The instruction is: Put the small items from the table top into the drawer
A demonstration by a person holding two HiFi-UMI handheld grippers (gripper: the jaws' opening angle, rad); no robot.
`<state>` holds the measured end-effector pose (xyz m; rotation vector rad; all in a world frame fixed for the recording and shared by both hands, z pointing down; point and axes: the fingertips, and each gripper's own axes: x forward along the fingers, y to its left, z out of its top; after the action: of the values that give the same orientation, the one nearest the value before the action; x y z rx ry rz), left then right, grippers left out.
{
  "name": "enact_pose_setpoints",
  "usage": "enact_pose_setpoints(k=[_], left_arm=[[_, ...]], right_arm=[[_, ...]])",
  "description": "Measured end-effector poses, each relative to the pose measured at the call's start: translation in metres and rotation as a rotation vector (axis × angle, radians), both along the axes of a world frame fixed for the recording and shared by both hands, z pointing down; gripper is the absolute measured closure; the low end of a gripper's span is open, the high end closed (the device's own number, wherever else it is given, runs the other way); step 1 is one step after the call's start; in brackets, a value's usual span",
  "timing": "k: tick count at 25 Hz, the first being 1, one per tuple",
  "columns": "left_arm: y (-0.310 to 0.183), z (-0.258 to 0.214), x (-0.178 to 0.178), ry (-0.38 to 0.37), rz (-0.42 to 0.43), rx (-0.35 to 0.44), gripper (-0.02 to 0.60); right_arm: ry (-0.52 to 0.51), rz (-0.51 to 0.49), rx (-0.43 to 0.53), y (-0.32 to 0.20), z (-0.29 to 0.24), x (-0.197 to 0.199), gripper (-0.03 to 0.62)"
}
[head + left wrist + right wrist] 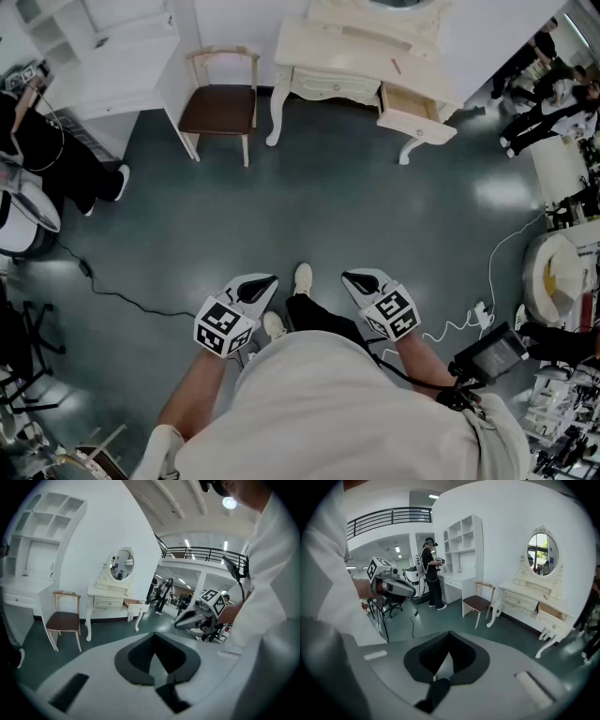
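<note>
The white dressing table (349, 49) stands far ahead across the floor, with its right drawer (413, 111) pulled open. A thin pinkish item (396, 66) lies on its top; other small items are too small to make out. I hold both grippers close to my body, well short of the table. My left gripper (270, 280) is shut and empty, and so is my right gripper (348, 277). From the left gripper view the table (110, 603) and the open drawer (136, 605) are distant. In the right gripper view the drawer (551, 615) shows at the right.
A wooden chair (220, 103) with a brown seat stands left of the table, beside a white shelf cabinet (112, 47). A person in black (47, 150) stands at the left. A black cable (122, 298) runs across the floor. Equipment and white cables (525, 281) crowd the right side.
</note>
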<state>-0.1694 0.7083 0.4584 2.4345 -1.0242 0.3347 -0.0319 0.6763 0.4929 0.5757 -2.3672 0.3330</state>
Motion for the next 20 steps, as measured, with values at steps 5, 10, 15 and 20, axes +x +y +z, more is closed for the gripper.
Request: enact_pose_setpoints(k=[5, 10, 15, 20], left_arm=[[-0.023, -0.017, 0.016, -0.021, 0.006, 0.019, 0.58], [-0.09, -0.029, 0.031, -0.071, 0.032, 0.006, 0.58], [-0.151, -0.045, 0.055, -0.097, 0.046, 0.029, 0.58], [-0.219, -0.051, 0.081, -0.108, 0.073, 0.041, 0.58]], right_arm=[[-0.025, -0.018, 0.01, -0.03, -0.006, 0.001, 0.594], [-0.063, -0.004, 0.014, -0.1, -0.016, 0.015, 0.594], [-0.092, 0.015, 0.015, -0.155, -0.023, 0.036, 0.594], [-0.108, 0.039, 0.005, -0.218, -0.016, 0.061, 0.592]])
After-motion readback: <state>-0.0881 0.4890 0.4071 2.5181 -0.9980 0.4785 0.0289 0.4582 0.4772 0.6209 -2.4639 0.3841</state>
